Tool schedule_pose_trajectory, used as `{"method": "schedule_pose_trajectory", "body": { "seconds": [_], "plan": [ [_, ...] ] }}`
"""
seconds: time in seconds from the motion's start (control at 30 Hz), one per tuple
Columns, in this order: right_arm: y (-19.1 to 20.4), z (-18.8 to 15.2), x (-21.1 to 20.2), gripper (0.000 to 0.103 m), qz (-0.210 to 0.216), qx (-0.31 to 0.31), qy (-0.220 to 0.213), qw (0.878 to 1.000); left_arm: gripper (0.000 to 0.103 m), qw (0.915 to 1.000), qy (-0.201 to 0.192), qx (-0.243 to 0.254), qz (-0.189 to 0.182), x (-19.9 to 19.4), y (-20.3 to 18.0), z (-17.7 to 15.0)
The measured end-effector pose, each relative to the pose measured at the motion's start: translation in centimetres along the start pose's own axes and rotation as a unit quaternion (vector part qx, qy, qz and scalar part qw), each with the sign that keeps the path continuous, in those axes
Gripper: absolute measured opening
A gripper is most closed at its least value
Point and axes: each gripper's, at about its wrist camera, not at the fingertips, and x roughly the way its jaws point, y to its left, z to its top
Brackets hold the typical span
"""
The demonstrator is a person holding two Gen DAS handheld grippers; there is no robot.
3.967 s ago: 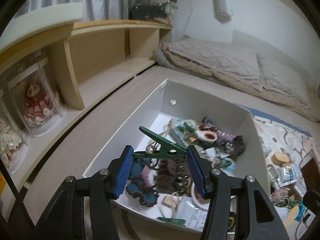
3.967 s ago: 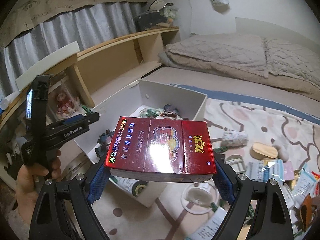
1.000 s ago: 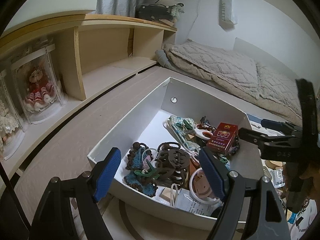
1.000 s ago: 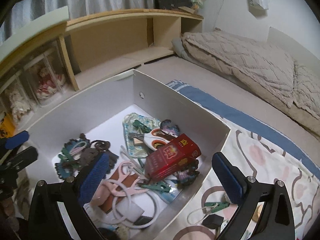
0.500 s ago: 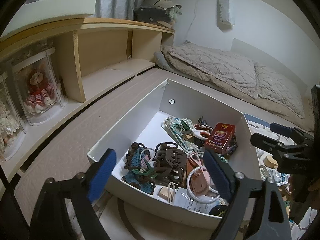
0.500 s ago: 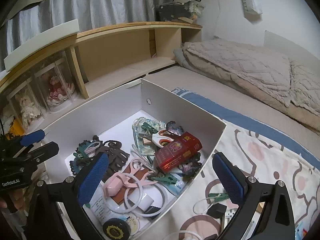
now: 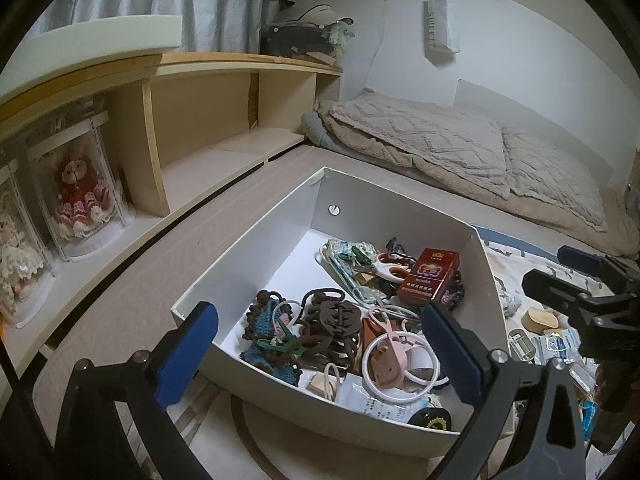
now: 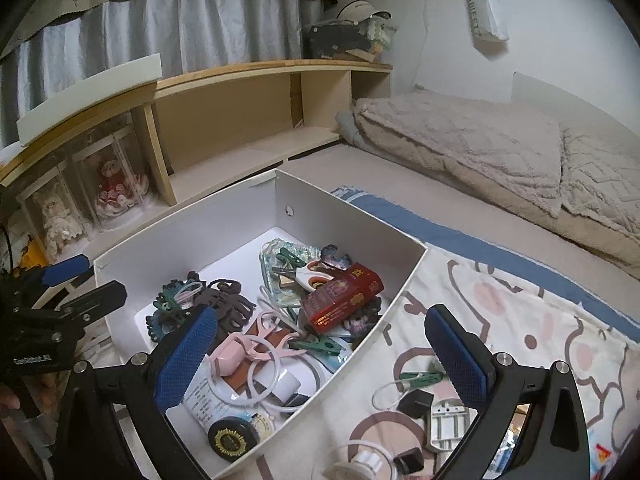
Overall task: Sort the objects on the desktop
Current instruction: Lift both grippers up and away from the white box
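Note:
A white open box (image 7: 276, 248) (image 8: 224, 216) holds a red cigarette pack (image 7: 428, 276) (image 8: 340, 296) lying on several small things, a brown hair claw (image 7: 332, 320) and a green clothespin (image 7: 280, 342). My left gripper (image 7: 318, 344) hovers over the box's near wall, its jaws opening with nothing between them. My right gripper (image 8: 322, 350) stands open and empty above the box's right corner. Each gripper also shows in the other's view: the right gripper (image 7: 580, 300) at the right edge, the left gripper (image 8: 60, 308) at the left, held by a hand.
A patterned cloth (image 8: 520, 320) right of the box carries loose items: a green clothespin (image 8: 420, 378), a black cube (image 8: 416, 402), a white clip (image 8: 448, 424). A wooden shelf (image 7: 192, 120) with boxed dolls (image 7: 80, 196) runs along the left. Bedding (image 7: 440, 140) lies behind.
The clothespin and the red pack, held four seconds ago, now lie in the box. Over the last second my left jaws spread wider and my right gripper drew back from the box.

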Motion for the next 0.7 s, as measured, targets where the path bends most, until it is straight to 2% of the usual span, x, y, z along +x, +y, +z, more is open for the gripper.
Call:
{"method": "schedule_pose_trajectory", "body": {
  "seconds": [0.7],
  "plan": [
    [-2.7,-2.2,-9.0,0.103,-0.051,0.026,-0.050,0.997,0.103,0.9975,-0.043,0.033,-0.046,-5.3,-4.4,0.1]
  ]
}}
